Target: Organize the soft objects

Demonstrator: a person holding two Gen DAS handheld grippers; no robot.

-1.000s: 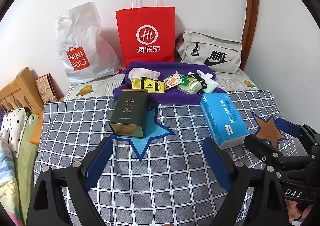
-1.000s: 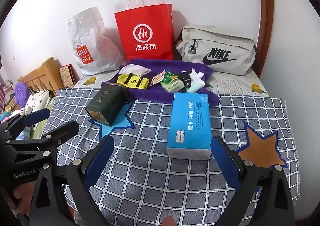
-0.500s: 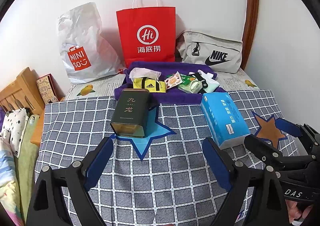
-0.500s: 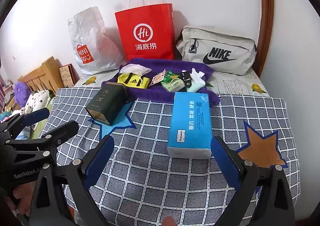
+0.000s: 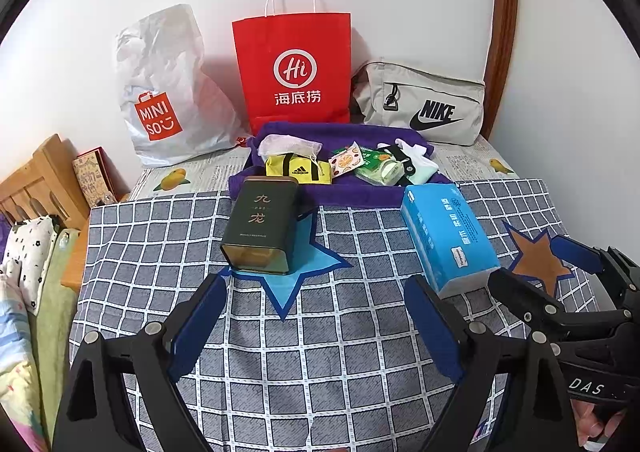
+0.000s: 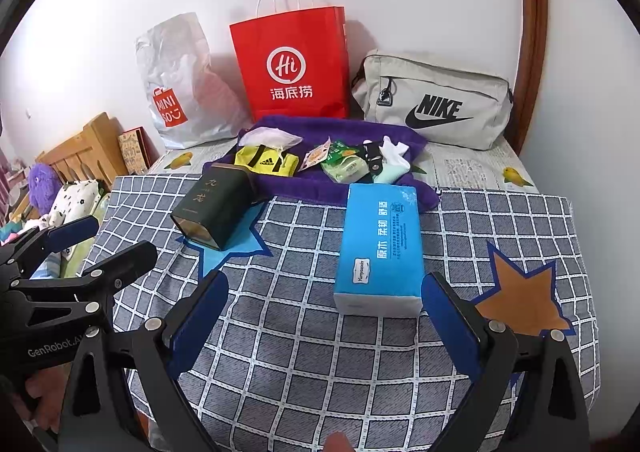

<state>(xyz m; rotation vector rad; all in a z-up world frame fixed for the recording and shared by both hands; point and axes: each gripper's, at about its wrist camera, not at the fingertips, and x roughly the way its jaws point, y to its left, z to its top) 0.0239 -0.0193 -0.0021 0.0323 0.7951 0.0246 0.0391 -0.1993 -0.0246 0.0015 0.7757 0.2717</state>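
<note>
both your grippers are spread wide and hold nothing: left gripper (image 5: pixel 316 324) hangs low over the checked cloth (image 5: pixel 344 364) just short of the dark tin (image 5: pixel 262 226), right gripper (image 6: pixel 326 322) hangs just in front of the blue tissue pack (image 6: pixel 380 248), which sits between its pads but isn't touched.

how things lie:
- tissue pack flat on the cloth, long side pointing away from you, far end close to the purple towel (image 6: pixel 320 188).
- tin on its side on the blue star (image 5: pixel 316 264), just in front of the towel.
- small soft stuff heaped on the towel: yellow pouch (image 5: pixel 298 169), white mesh bag (image 5: pixel 286 142), green packet (image 5: pixel 376 168), orange-print sachet (image 5: pixel 347 159), white socks (image 5: pixel 416 158). jumbled, touching each other.
- three bags at the back wall: white plastic bag (image 5: pixel 168 92), red paper bag (image 5: pixel 294 68), grey waist bag (image 5: pixel 424 108). insides not visible.

progress: can't settle it. the task names no target place. the pile on the towel could be items already gathered there, or items waiting to be moved into a bag. tissue pack and tin lying apart from the pile could be leftovers or just set aside. nothing is in hand right now, so no carry is under way.
</note>
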